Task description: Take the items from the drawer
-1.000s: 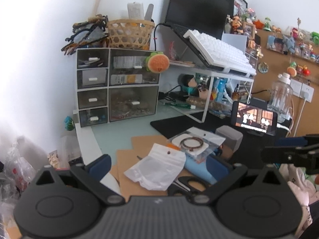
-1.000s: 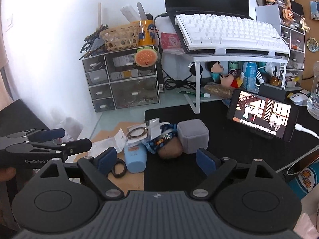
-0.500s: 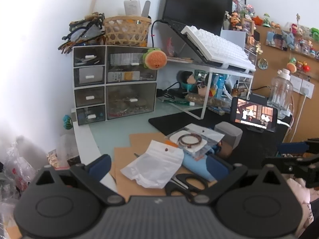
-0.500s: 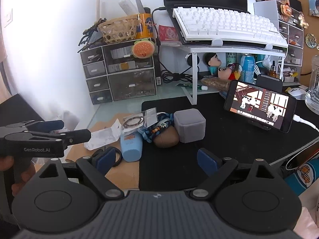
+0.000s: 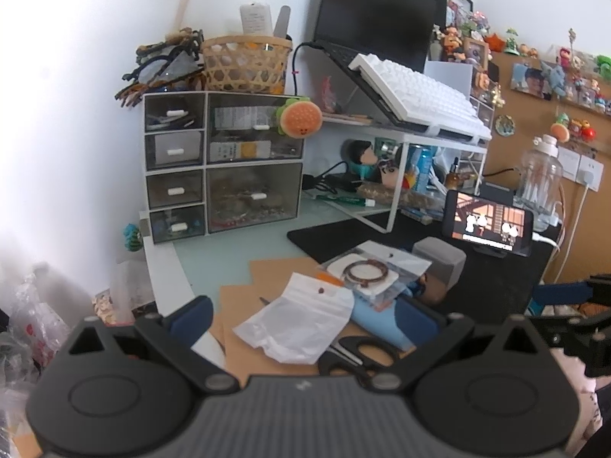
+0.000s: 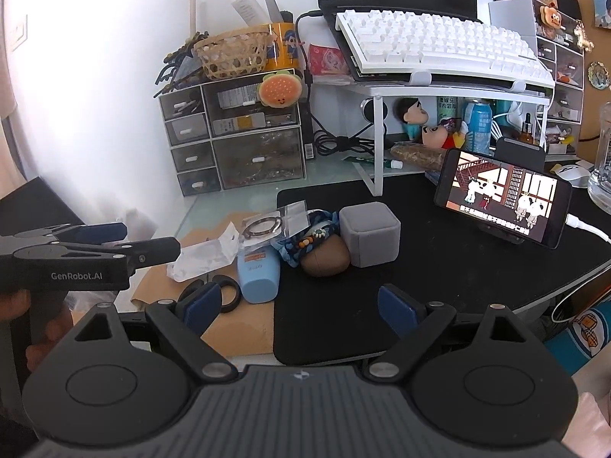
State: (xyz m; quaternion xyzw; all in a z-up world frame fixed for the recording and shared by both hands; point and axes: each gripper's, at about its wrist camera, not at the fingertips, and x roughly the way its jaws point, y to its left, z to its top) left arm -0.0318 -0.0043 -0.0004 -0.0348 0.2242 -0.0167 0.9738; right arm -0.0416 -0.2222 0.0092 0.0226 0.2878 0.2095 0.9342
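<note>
Both the left claw and the right claw are held wide apart and empty, well short of the drawer unit at the table's back. Drawers are shut; small white pulls are judged light, stiff grip points.

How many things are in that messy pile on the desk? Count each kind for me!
Plastic bags: 2 (white bag, clear bag)
Scissors: 1
Blue bottle: 1
Grey box: 1
Brown egg-shaped thing: 1
Beaded patterned bundle: 1
Total: 7
</note>
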